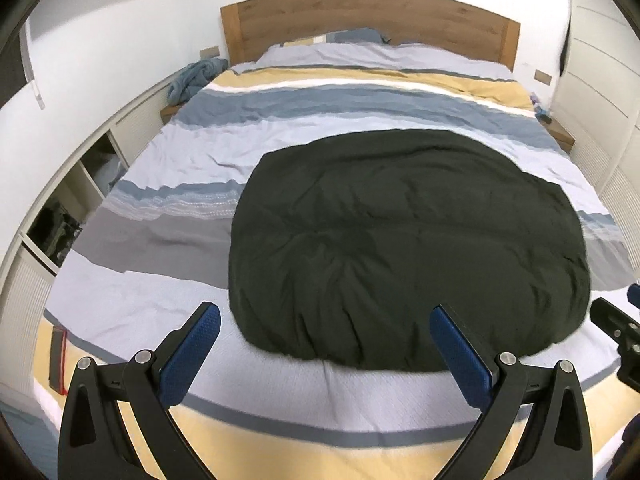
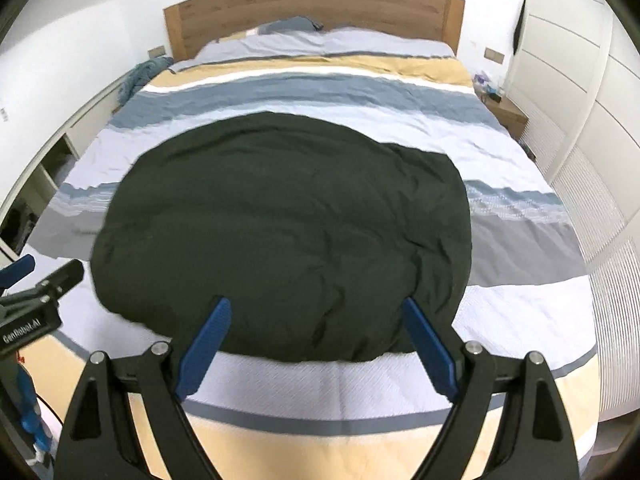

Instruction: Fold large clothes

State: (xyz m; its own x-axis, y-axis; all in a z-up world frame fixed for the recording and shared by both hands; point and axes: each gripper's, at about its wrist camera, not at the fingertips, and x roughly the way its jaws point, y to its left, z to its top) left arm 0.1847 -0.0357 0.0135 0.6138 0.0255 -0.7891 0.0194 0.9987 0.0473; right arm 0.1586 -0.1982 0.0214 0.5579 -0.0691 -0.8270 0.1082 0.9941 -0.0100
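A dark green garment (image 1: 404, 248) lies spread flat on the striped bed (image 1: 160, 168), its long axis running near to far toward the headboard (image 1: 368, 20). Its near hem sits just beyond both pairs of fingers. The left gripper (image 1: 326, 330) and the right gripper (image 2: 316, 322) both gape wide and hold nothing. The right one faces the hem squarely; the left faces its left corner. No containers hold anything relevant.

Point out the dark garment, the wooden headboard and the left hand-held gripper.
dark garment (image 1: 408, 240), left wrist view, middle of the cloth.
wooden headboard (image 2: 316, 8), right wrist view, centre of the panel.
left hand-held gripper (image 1: 326, 316), left wrist view, midway between fingertips.
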